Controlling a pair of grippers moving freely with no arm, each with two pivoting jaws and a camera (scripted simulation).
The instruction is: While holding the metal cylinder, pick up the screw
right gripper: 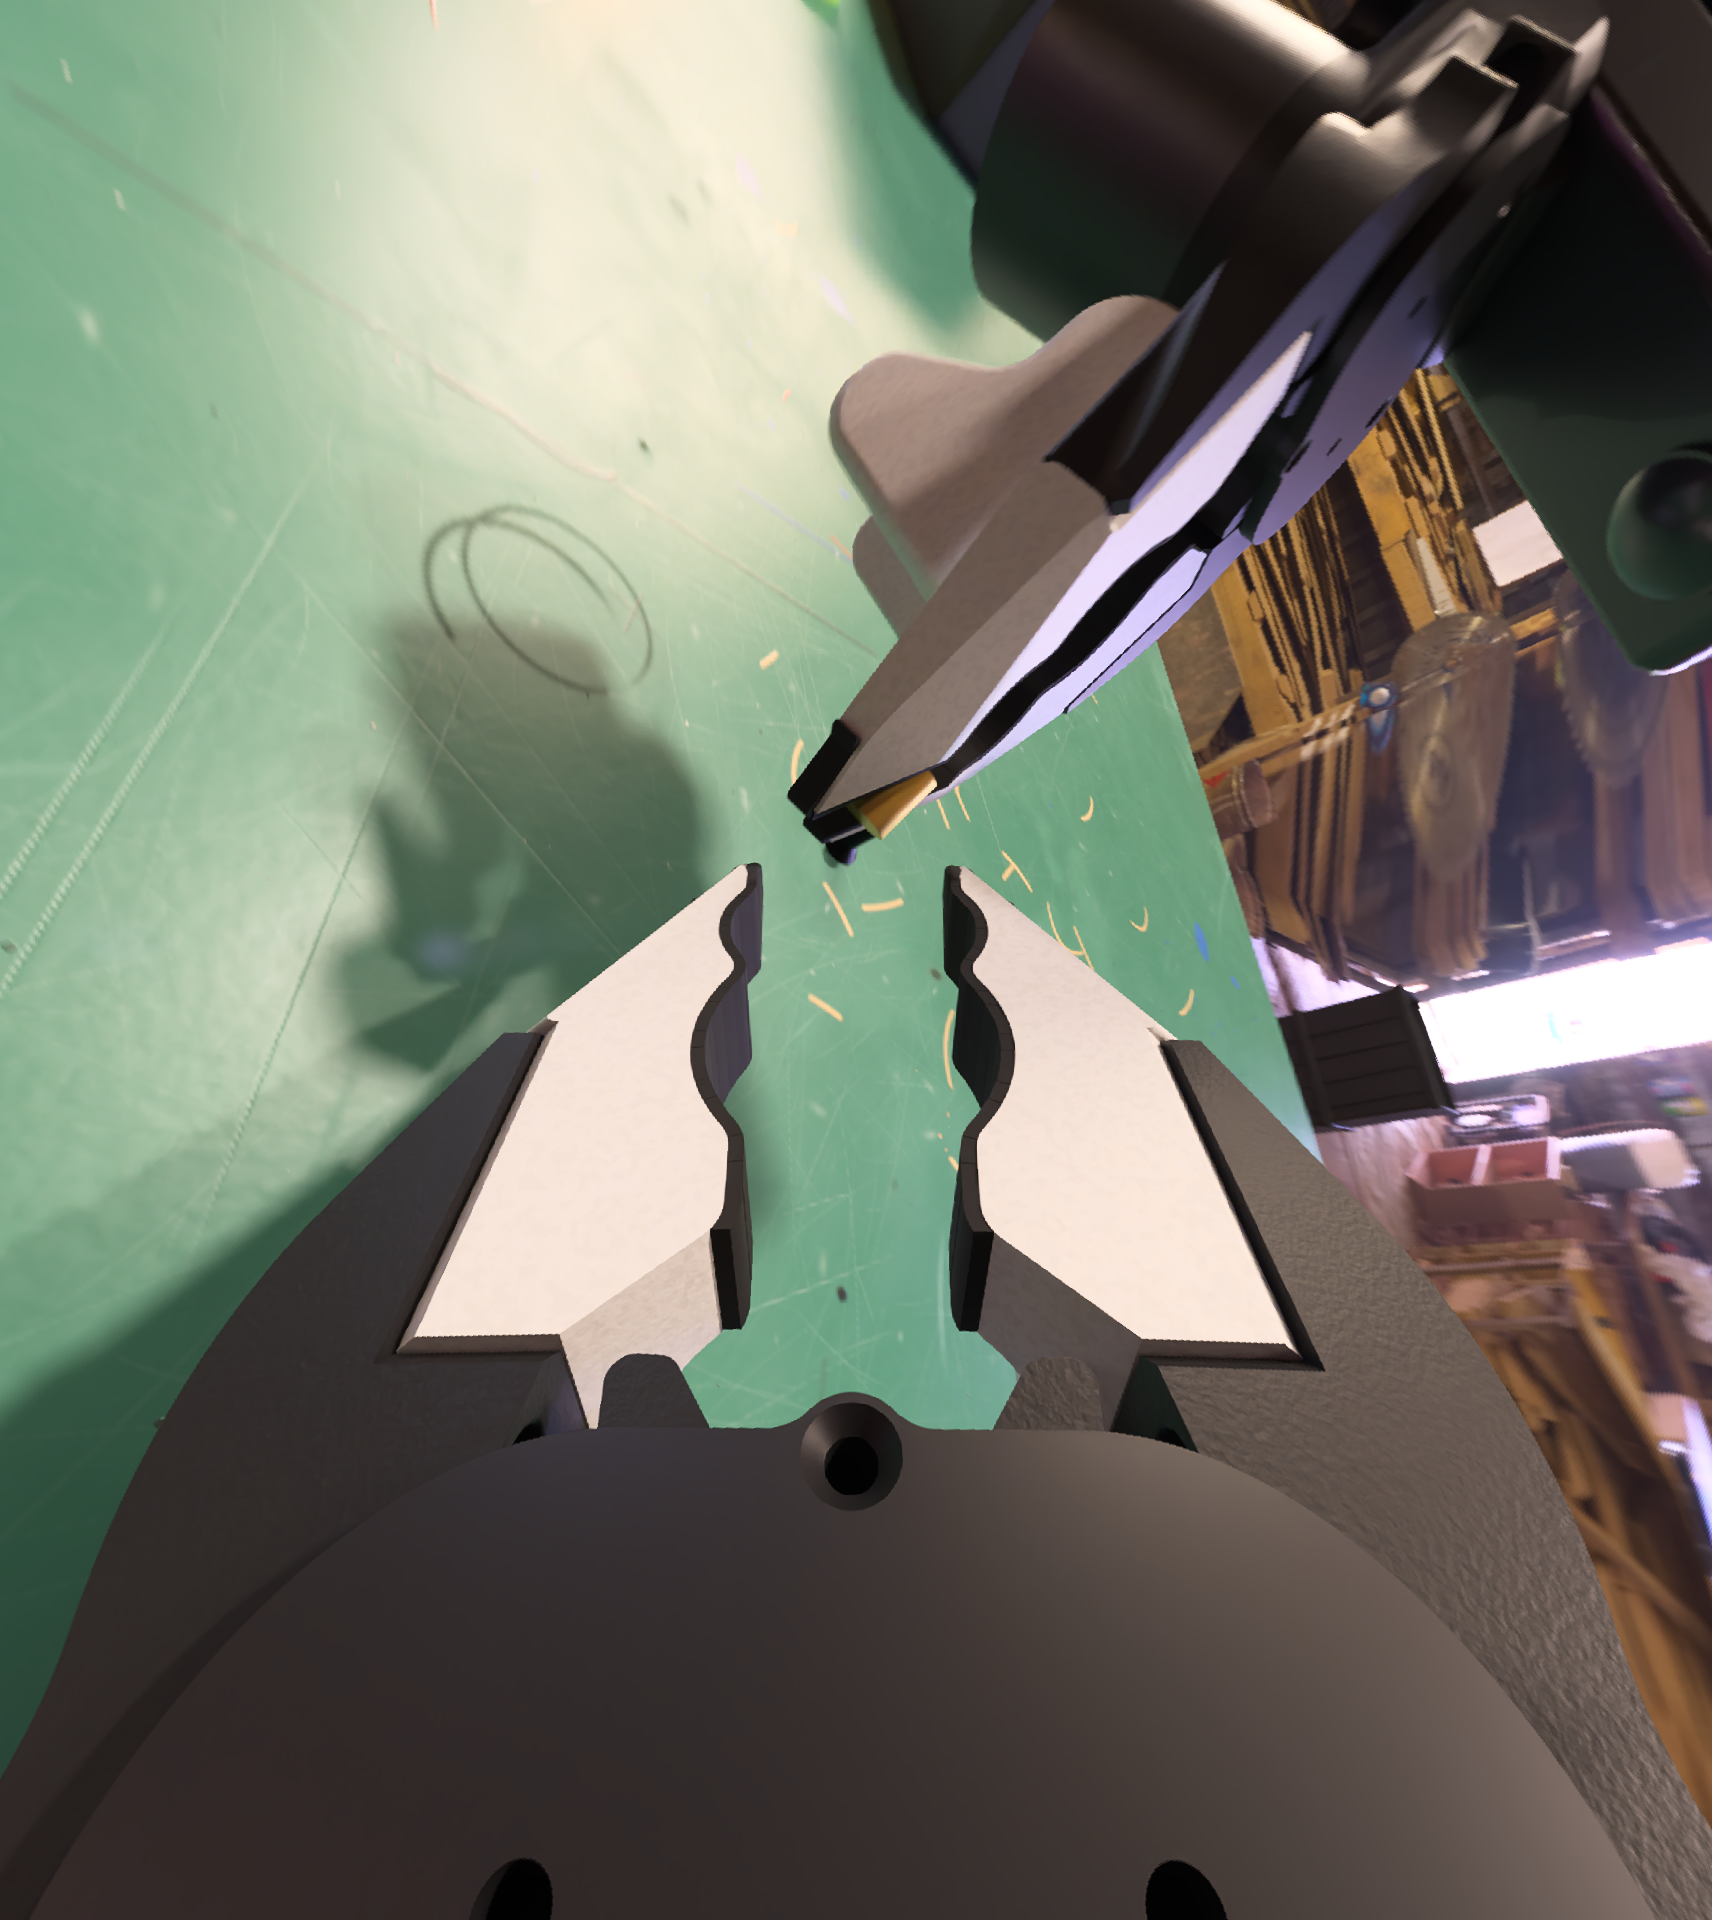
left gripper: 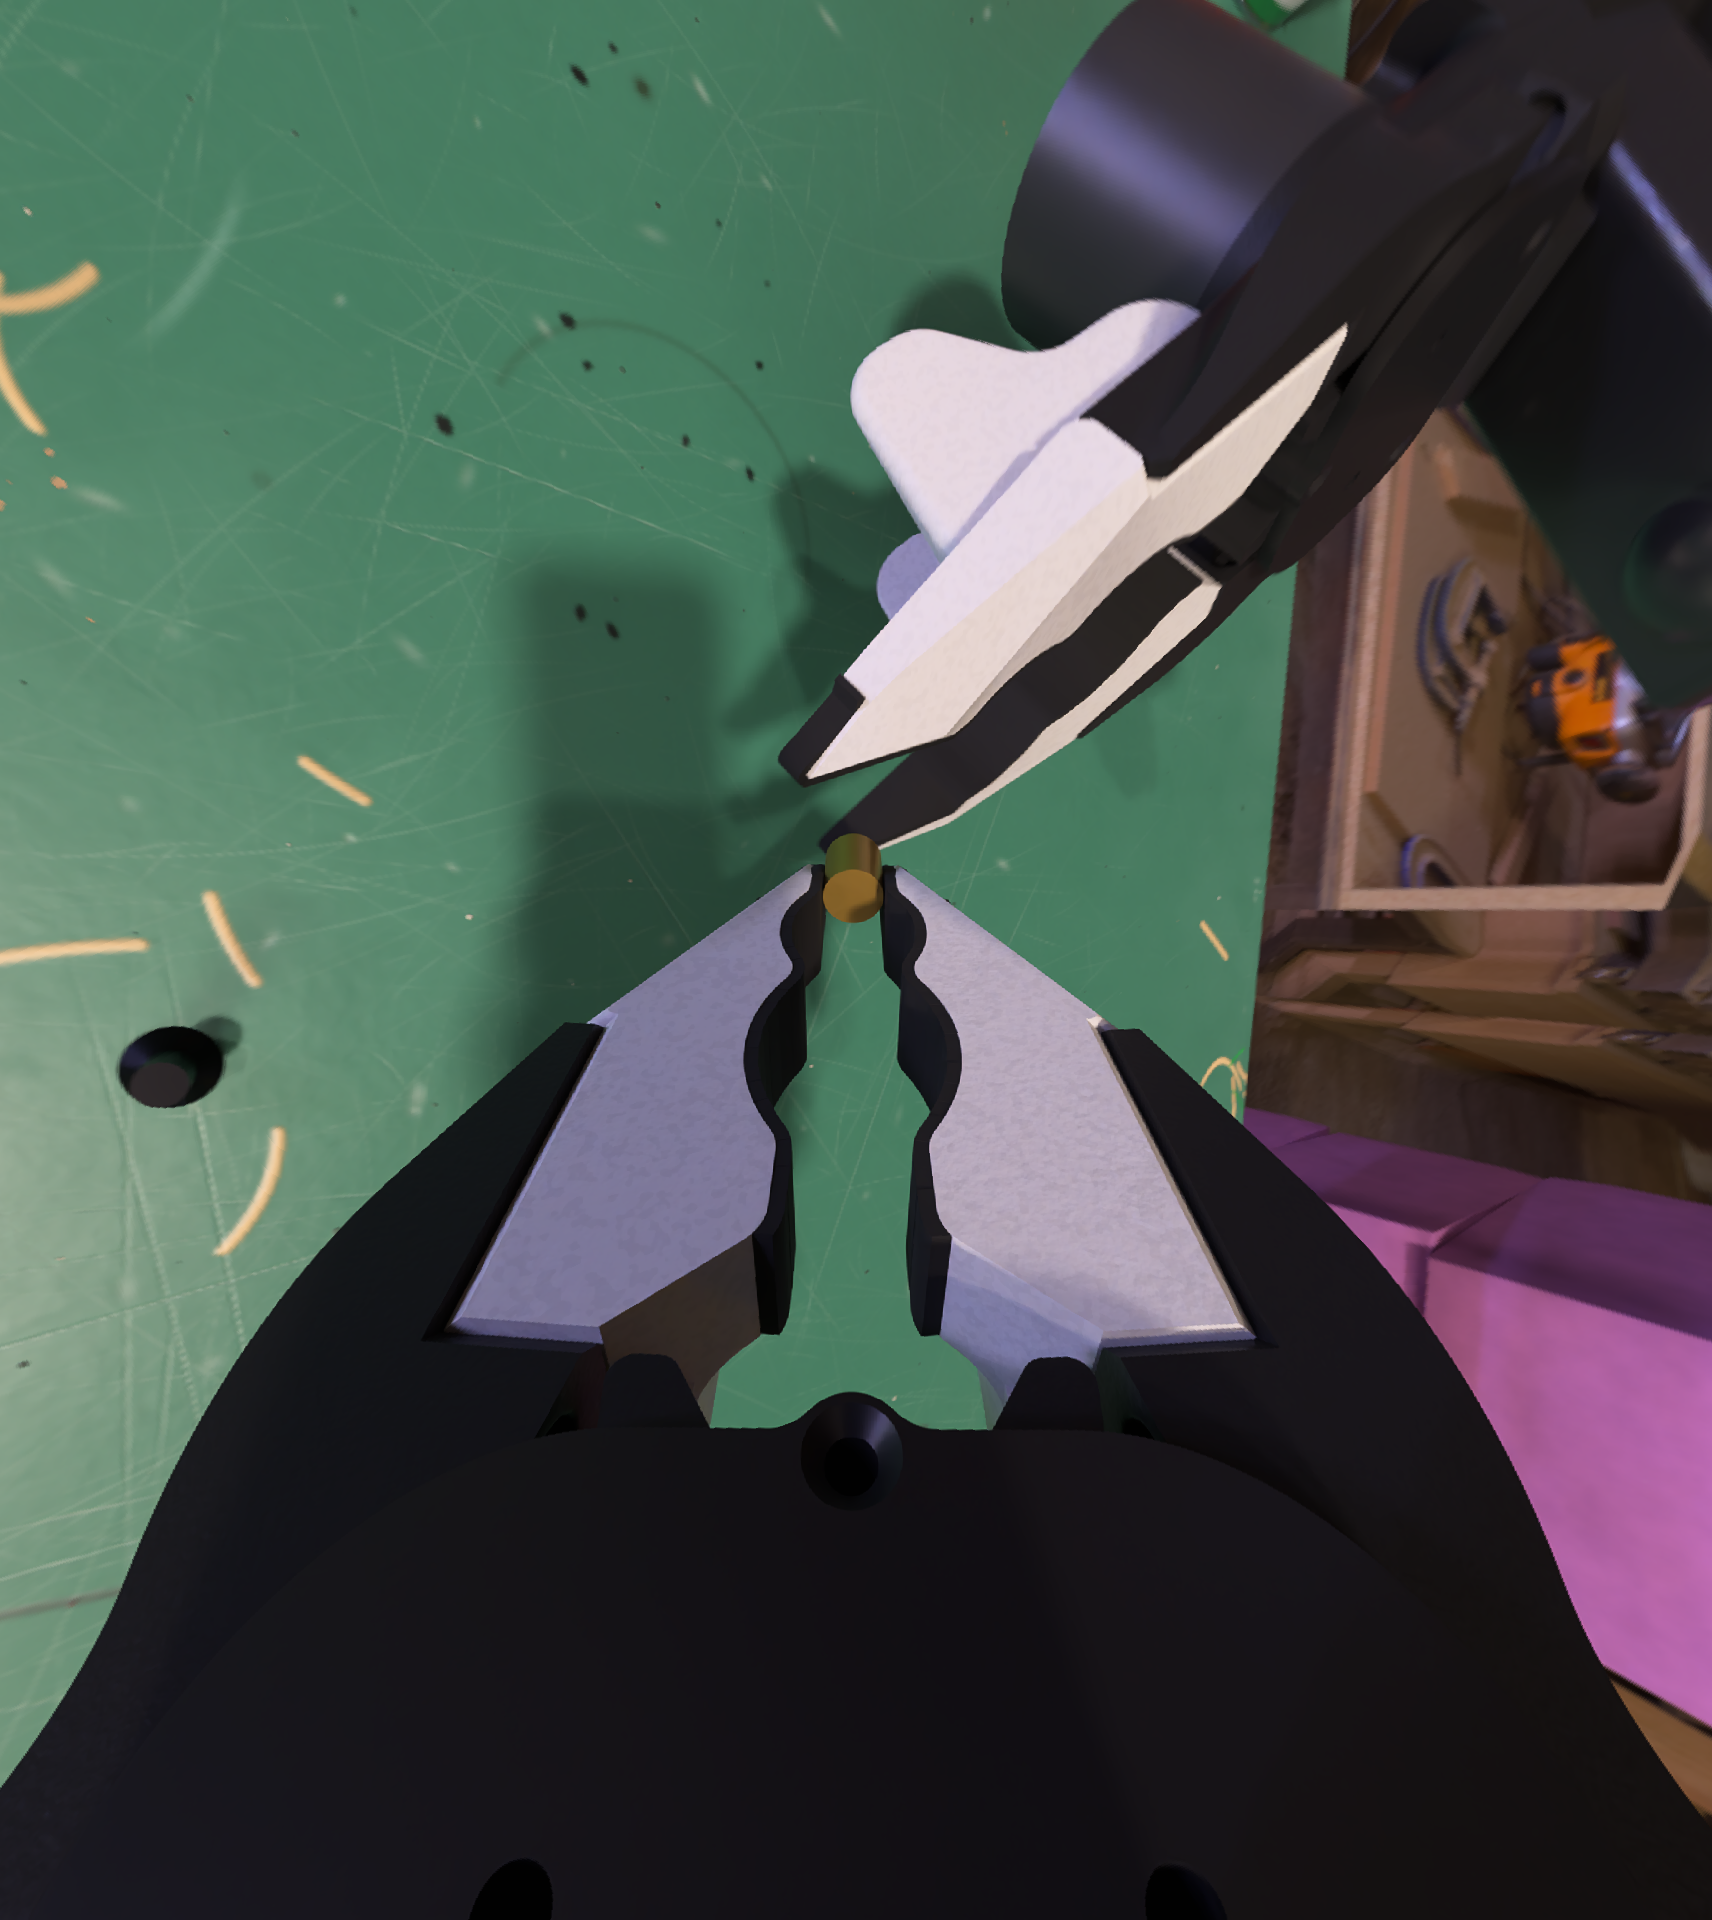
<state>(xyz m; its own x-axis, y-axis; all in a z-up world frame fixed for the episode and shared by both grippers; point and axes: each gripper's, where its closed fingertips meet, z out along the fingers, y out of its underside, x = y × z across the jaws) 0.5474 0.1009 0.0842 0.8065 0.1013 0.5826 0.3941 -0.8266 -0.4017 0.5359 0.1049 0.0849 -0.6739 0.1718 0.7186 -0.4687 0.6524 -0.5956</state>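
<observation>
My left gripper (left gripper: 852, 883) is shut on a small brass-coloured metal cylinder (left gripper: 852, 894) and holds it at its fingertips above the green mat (left gripper: 312, 582). In the right wrist view the left gripper (right gripper: 836, 805) comes in from the upper right with the cylinder (right gripper: 899, 805) sticking out sideways. A tiny dark object (right gripper: 838, 854), perhaps the screw, shows just under its tips, mostly hidden. My right gripper (right gripper: 852, 878) is open and empty, with its fingertips just short of that spot. In the left wrist view the right gripper (left gripper: 824, 798) reaches down from the upper right, close to the cylinder.
The scratched green mat (right gripper: 208, 520) carries several wood shavings (left gripper: 52, 951) and a round hole (left gripper: 171, 1065). A pink box (left gripper: 1610, 1455) lies past the mat's right edge. A drawn circle (right gripper: 540, 597) marks the mat. Workshop clutter lies beyond the edge.
</observation>
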